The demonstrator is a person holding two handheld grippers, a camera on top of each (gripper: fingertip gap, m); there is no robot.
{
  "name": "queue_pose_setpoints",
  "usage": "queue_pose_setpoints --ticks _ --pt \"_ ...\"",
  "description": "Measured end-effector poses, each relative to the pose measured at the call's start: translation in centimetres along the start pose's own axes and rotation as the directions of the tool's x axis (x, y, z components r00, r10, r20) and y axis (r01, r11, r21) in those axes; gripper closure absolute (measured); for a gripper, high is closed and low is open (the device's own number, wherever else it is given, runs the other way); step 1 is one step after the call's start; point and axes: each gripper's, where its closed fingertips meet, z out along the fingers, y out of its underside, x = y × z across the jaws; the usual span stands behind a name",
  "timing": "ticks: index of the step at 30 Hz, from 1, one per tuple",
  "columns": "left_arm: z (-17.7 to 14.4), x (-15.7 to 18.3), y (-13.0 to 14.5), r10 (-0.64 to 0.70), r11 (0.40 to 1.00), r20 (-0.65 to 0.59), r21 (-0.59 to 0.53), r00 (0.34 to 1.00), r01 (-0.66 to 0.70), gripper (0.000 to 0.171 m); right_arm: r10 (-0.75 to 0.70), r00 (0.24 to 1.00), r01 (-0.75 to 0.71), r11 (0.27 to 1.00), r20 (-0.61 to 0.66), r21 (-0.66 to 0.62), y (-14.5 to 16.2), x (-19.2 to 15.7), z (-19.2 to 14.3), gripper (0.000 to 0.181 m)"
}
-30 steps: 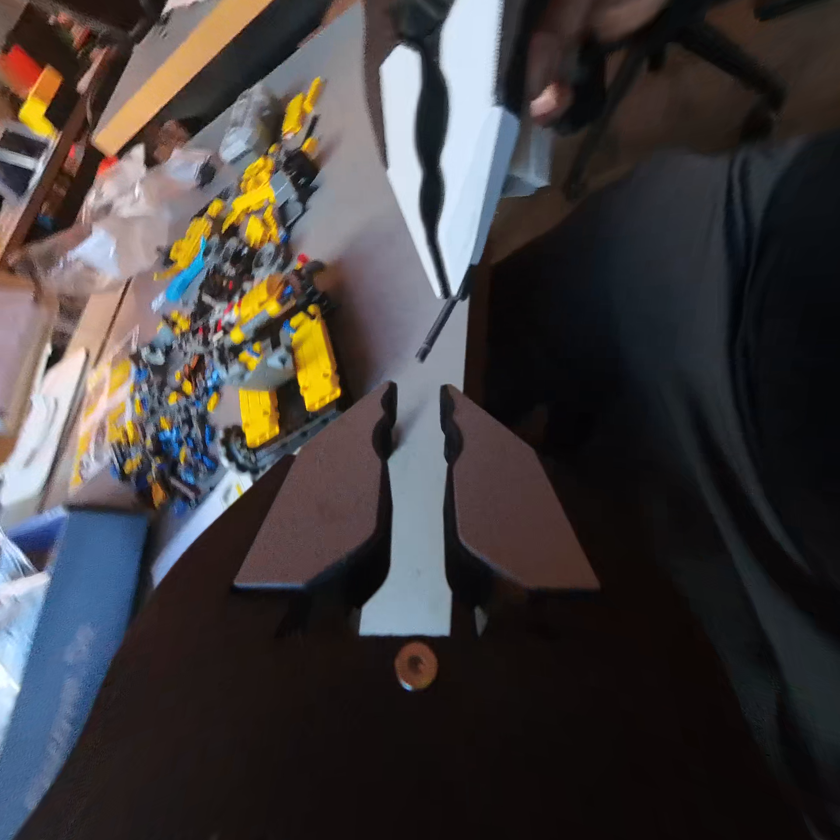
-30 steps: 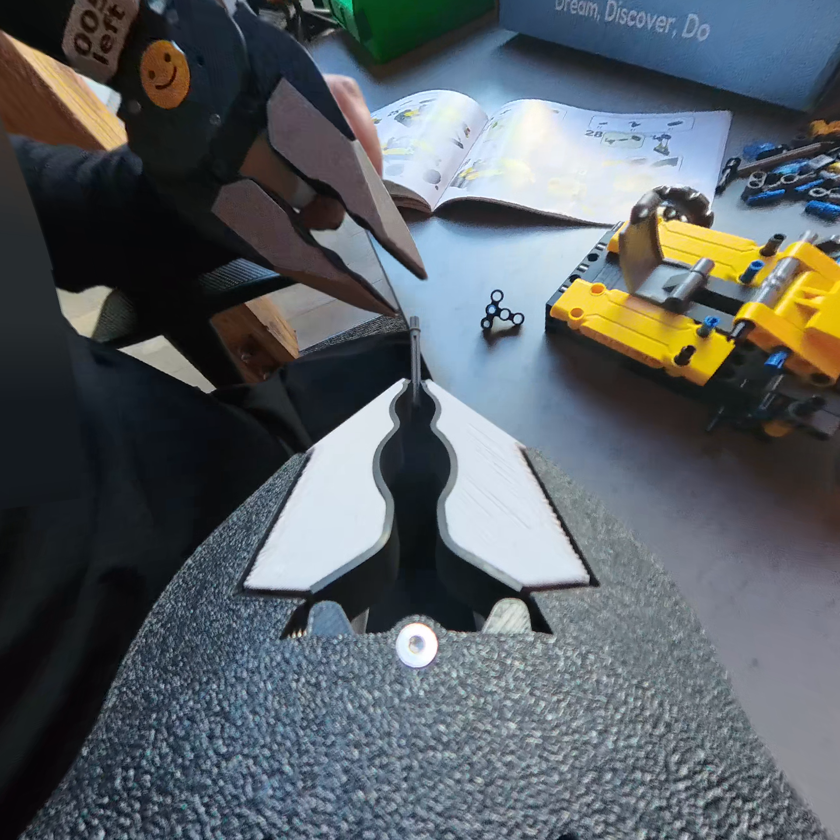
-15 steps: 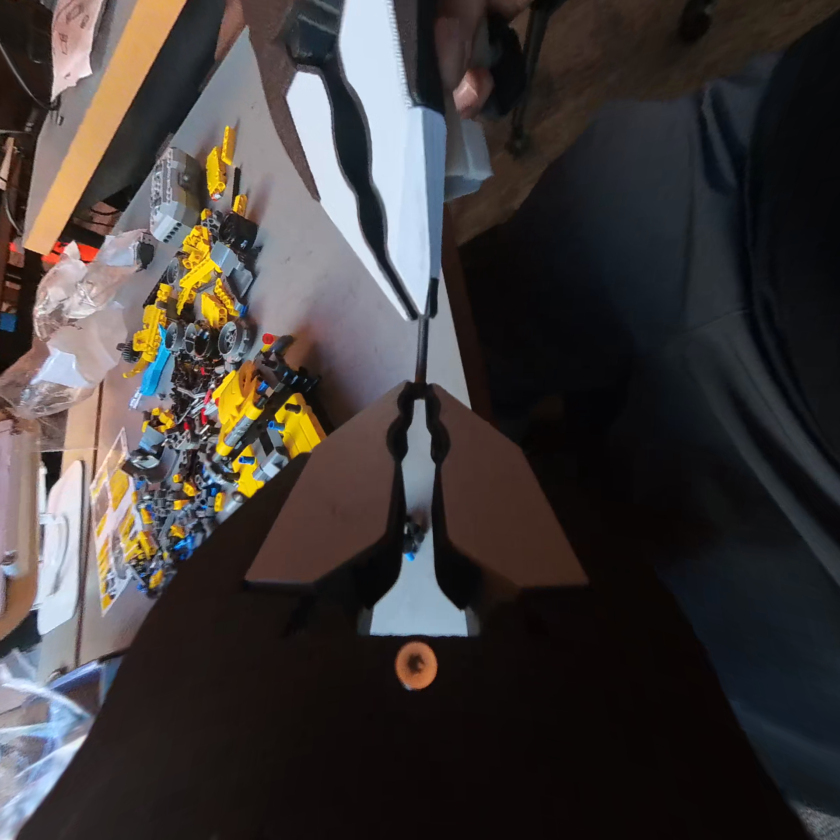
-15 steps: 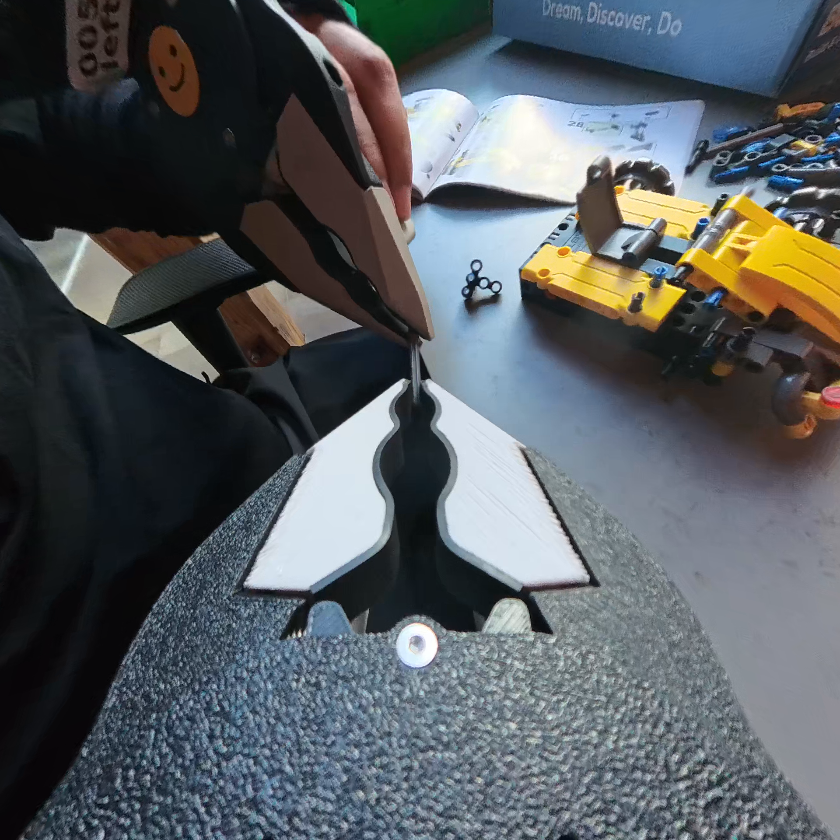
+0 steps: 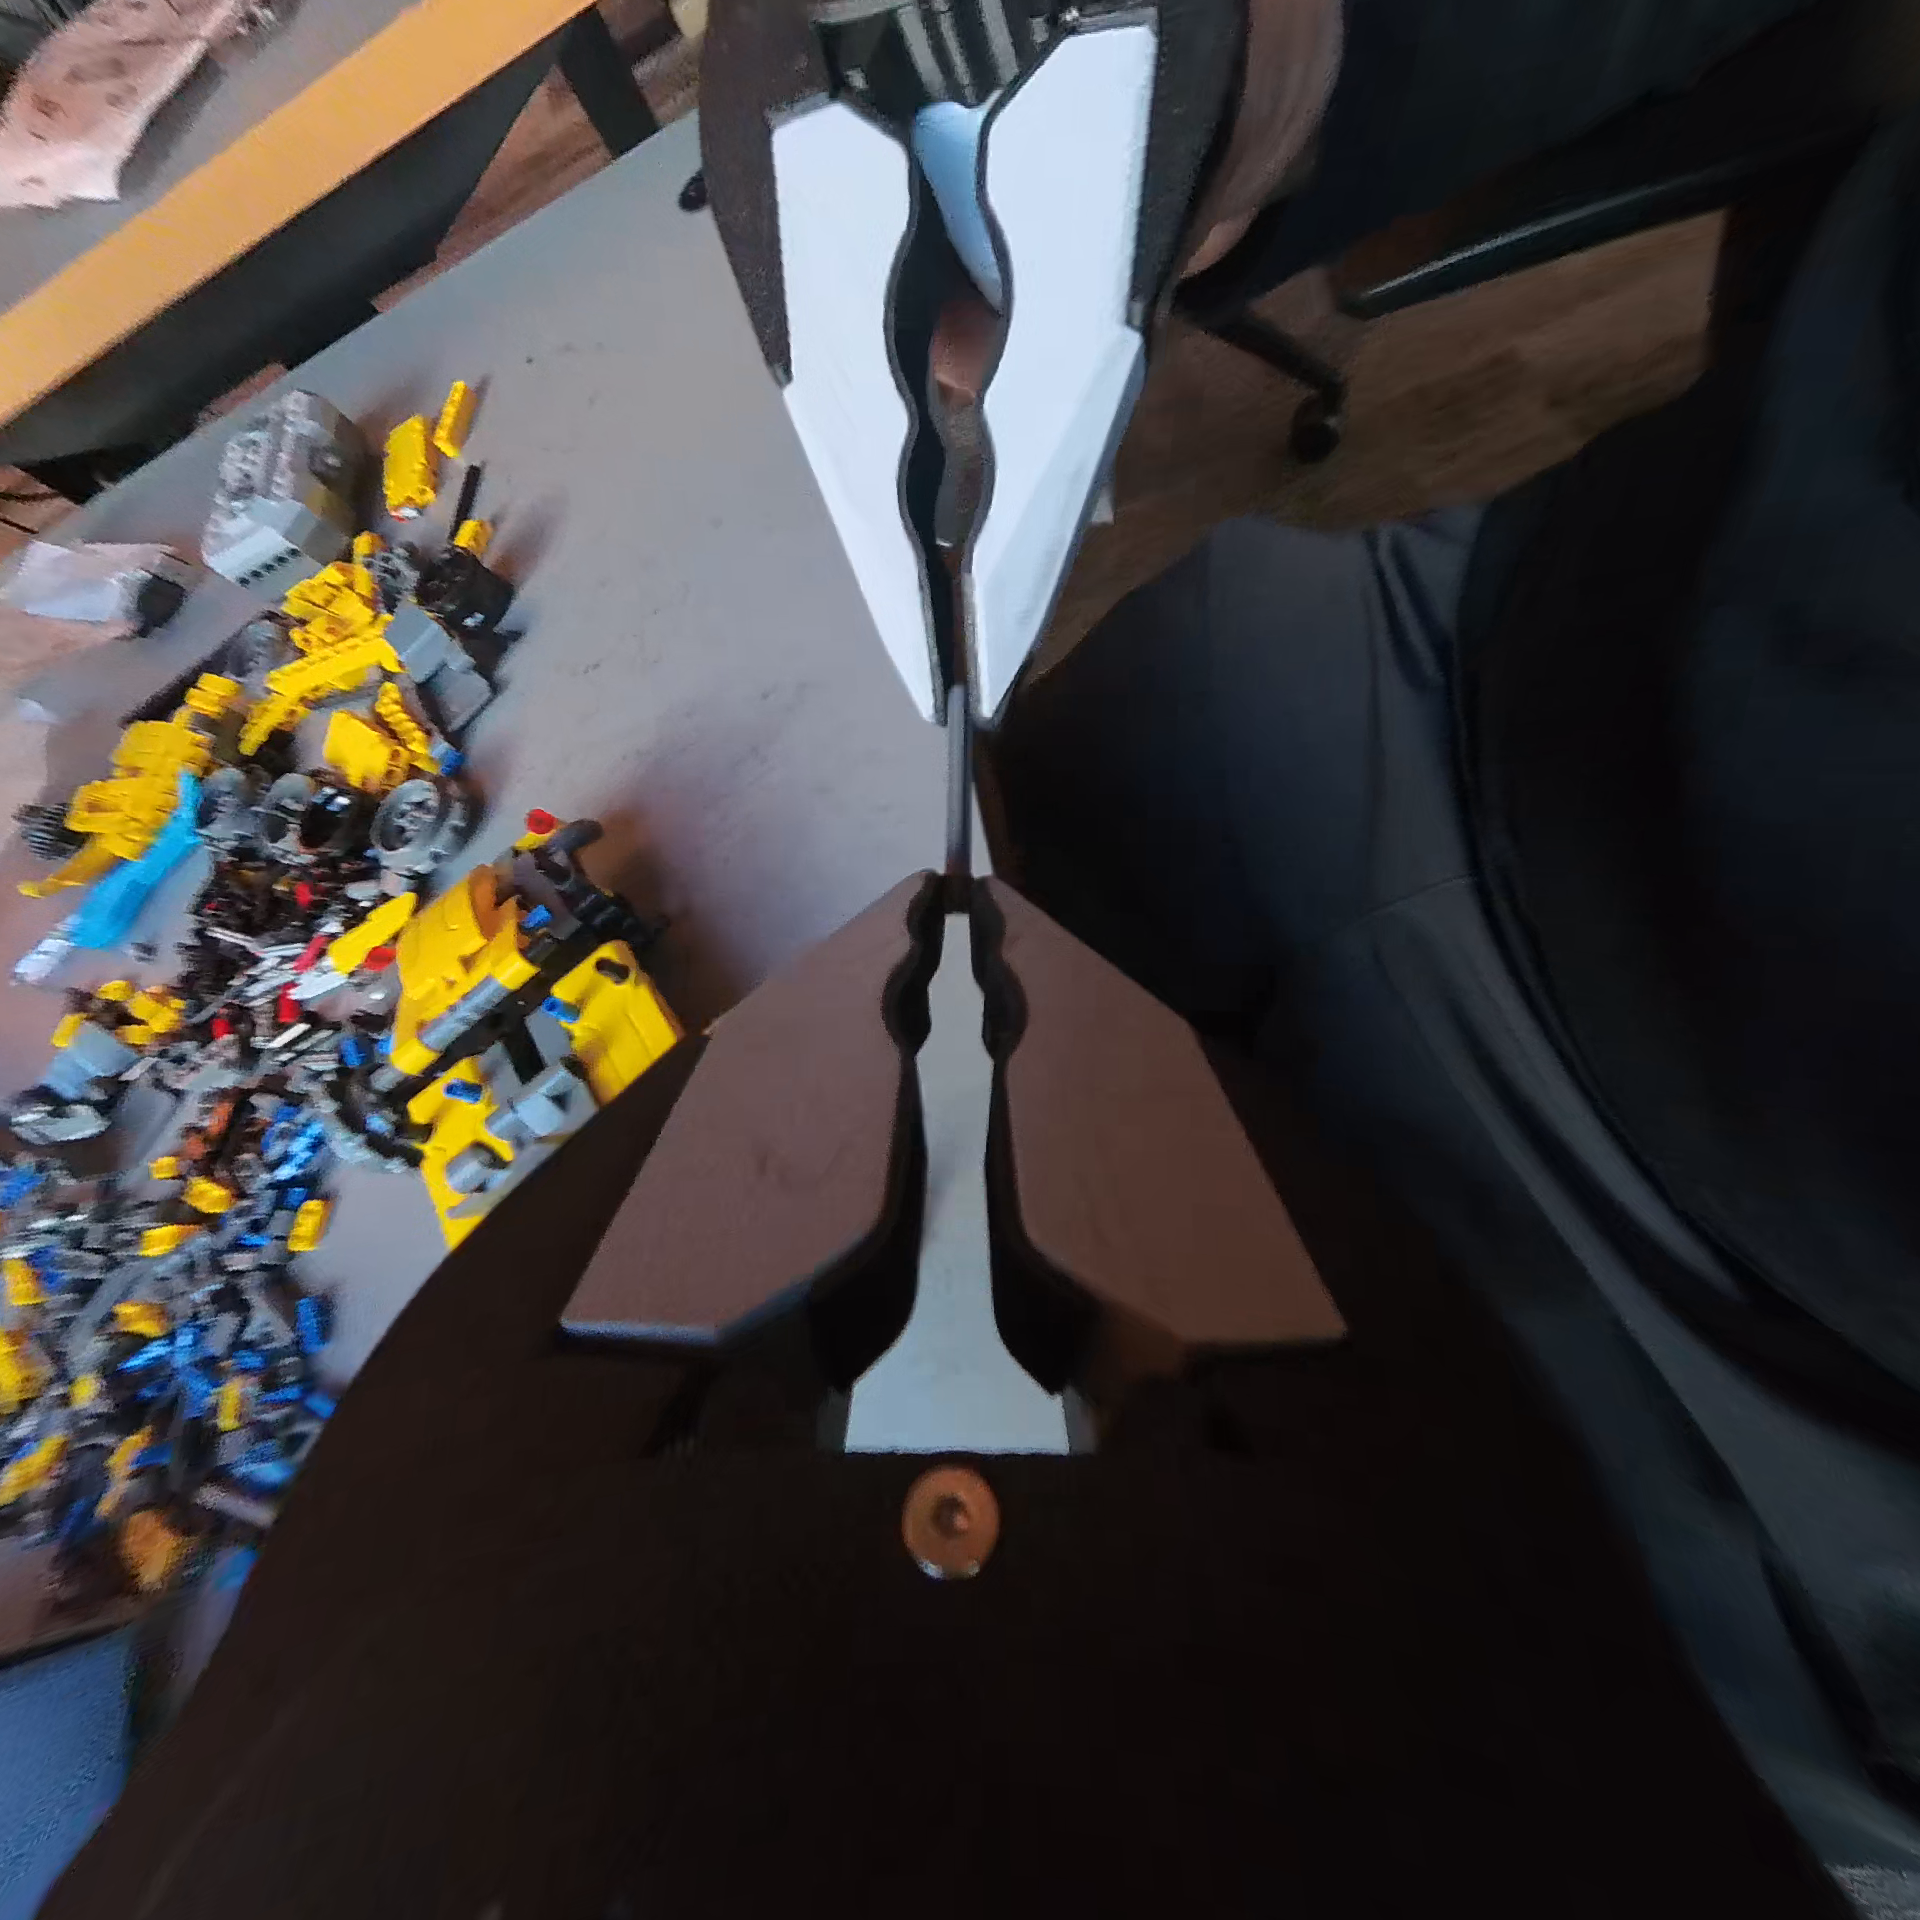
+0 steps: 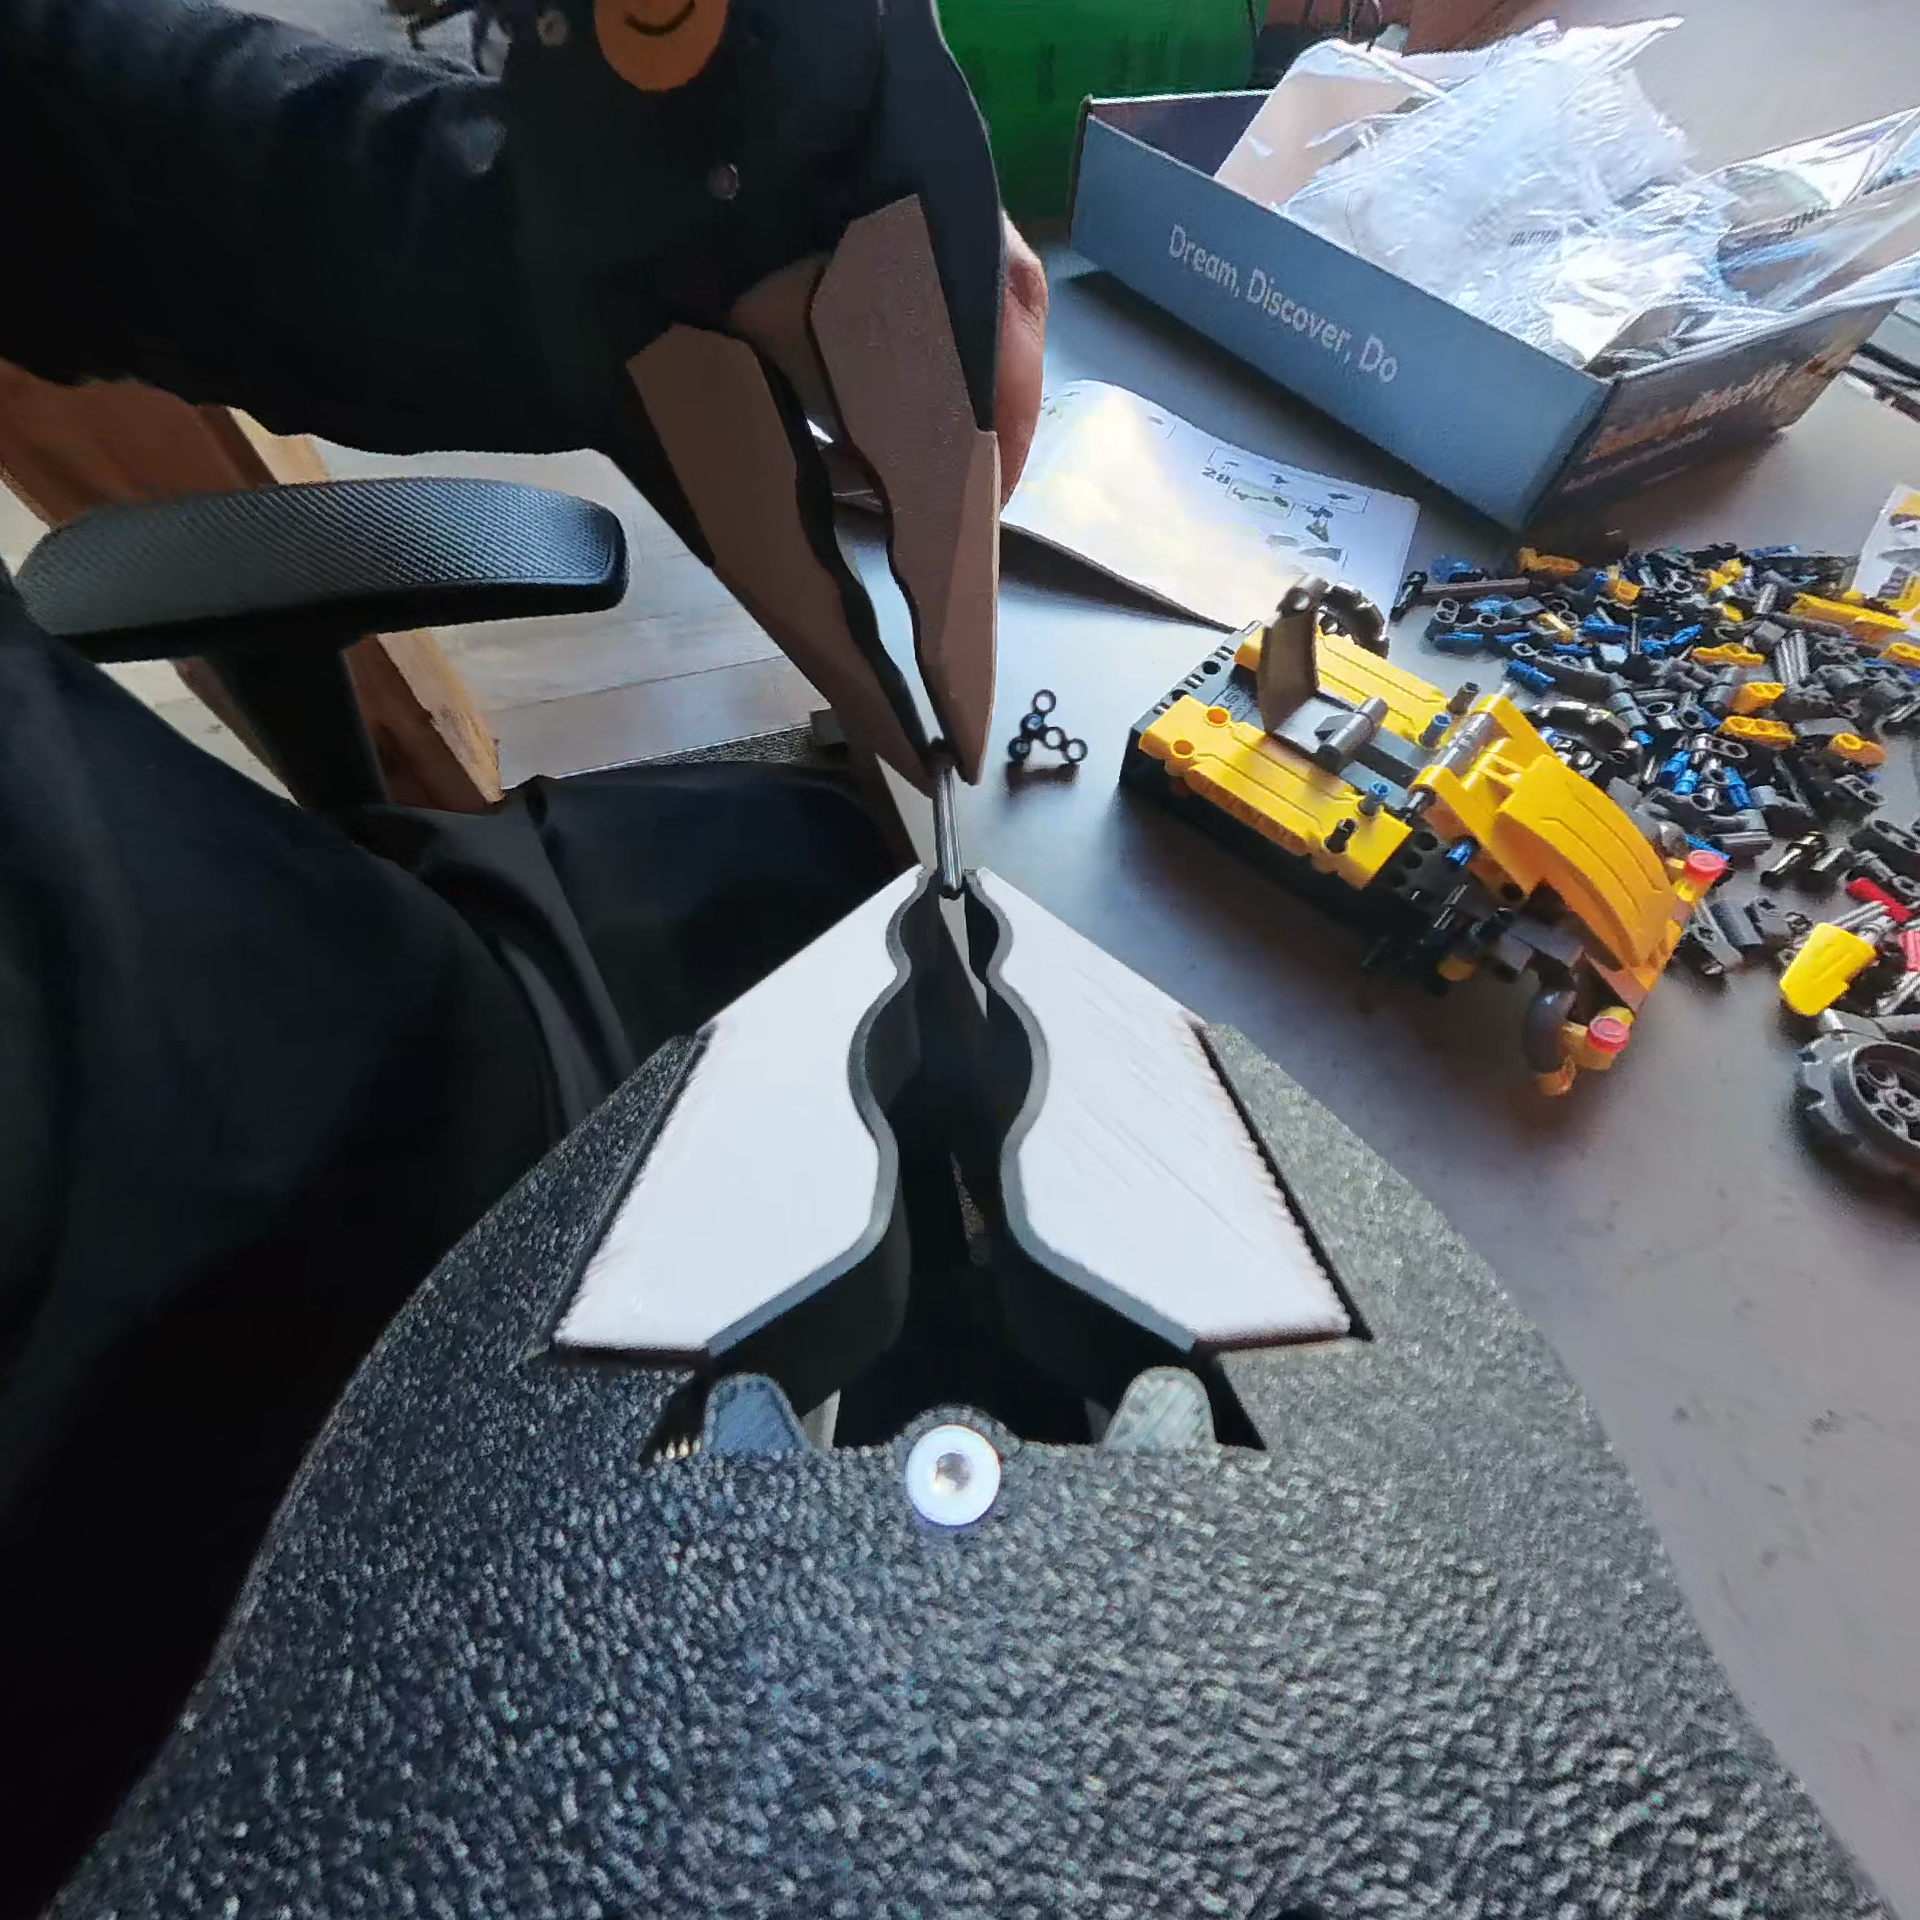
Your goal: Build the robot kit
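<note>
Brown-faced left tongs (image 5: 954, 883) and white-faced right tongs (image 6: 948, 881) meet tip to tip, each clenched on one end of a thin dark axle (image 5: 956, 790) that spans the short gap between them above the near edge of the grey desk (image 5: 675, 623). How much of the axle sits inside either pair is hidden by the closed tips. Below the tongs lies a person's dark clothing (image 5: 1558, 935); a black chair armrest (image 6: 322, 566) shows left of the right tongs. Just right of the tips a small black three-lobed piece (image 6: 1044, 740) lies on the desk, then a partly built yellow vehicle (image 6: 1413, 790), its lower end blurred. Beyond it, loose blue, black and yellow parts (image 6: 1714, 665) run off frame. Farther off lie an open instruction booklet (image 6: 1195, 499), partly covered by the left tongs, and a blue box (image 6: 1351, 332) holding clear plastic bags (image 6: 1558, 177).
</note>
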Motion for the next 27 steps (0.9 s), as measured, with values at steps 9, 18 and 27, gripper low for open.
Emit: queue_pose_setpoints --ticks 9,18,27 --pt "-0.2 0.6 -0.3 -0.074 0.996 -0.085 0.034 0.994 0.077 0.170 -0.086 0.994 0.085 0.996 -0.063 -0.019 -0.3 -0.7 -0.1 0.176" --pt "-0.2 0.3 -0.4 -0.154 0.987 -0.077 0.023 0.985 0.156 0.170 -0.072 0.996 0.072 0.997 -0.055 0.001 -0.3 -1.0 -0.2 0.176" --pt "-3.2 -8.0 6.5 -0.394 0.866 0.343 -0.173 0.853 0.469 0.091 0.076 0.995 -0.075 0.997 -0.070 0.022 1.6 0.9 0.0 0.177"
